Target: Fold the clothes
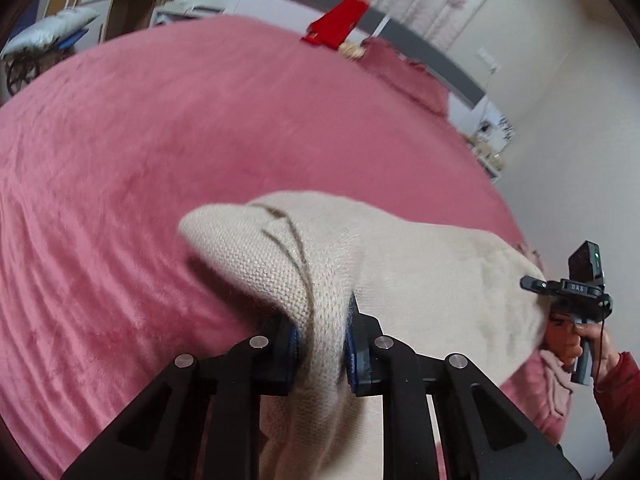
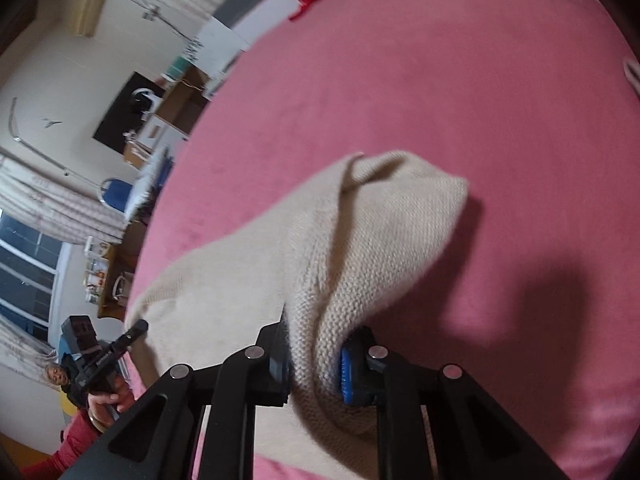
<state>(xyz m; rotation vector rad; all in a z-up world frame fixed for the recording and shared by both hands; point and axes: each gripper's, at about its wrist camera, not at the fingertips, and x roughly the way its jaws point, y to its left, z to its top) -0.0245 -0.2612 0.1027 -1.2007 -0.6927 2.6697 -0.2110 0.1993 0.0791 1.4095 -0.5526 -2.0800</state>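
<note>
A cream knitted sweater (image 1: 400, 264) is held up over the pink bed (image 1: 180, 140), stretched between both grippers. My left gripper (image 1: 322, 354) is shut on a bunched edge of the knit, which hangs down between its blue pads. In the right wrist view the same cream sweater (image 2: 360, 240) runs from my right gripper (image 2: 314, 364), shut on another bunched corner, across to the left. The right gripper's body (image 1: 576, 292) shows at the sweater's far right in the left wrist view, held by a hand in a red sleeve. The left gripper's body (image 2: 100, 352) appears at the lower left.
The pink plush blanket (image 2: 440, 100) covers the whole bed. A red garment (image 1: 336, 24) and a pink pillow (image 1: 404, 76) lie near the headboard. Boxes and a cart (image 1: 48, 40) stand beyond the far side; a nightstand (image 1: 490, 136) sits by the wall.
</note>
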